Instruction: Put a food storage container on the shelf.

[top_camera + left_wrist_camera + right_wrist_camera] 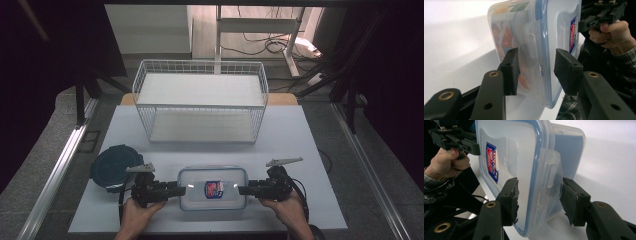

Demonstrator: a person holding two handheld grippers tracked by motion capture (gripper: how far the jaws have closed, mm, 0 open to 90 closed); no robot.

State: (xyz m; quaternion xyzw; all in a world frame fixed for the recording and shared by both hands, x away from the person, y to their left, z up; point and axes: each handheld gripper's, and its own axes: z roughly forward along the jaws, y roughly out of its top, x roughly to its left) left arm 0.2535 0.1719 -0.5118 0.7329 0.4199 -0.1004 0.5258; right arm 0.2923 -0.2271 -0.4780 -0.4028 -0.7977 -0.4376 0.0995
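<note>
Container (212, 187) lies near the table's (300, 140) front edge, long axis running left to right, between both claws. Left gripper (182, 189) straddles its left end clasp, right gripper (243, 190) the right clasp; each set of jaws narrowed, pads apparently touching.

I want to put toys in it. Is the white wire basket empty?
Empty. Through the white wire basket you see only its bare pale floor; the clear lidded box and the round blue lid sit outside it.

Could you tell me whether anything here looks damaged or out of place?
Only one thing: the pads of the right gripper, closed around the clear container's side latch, look torn and ragged at their edges.
</note>
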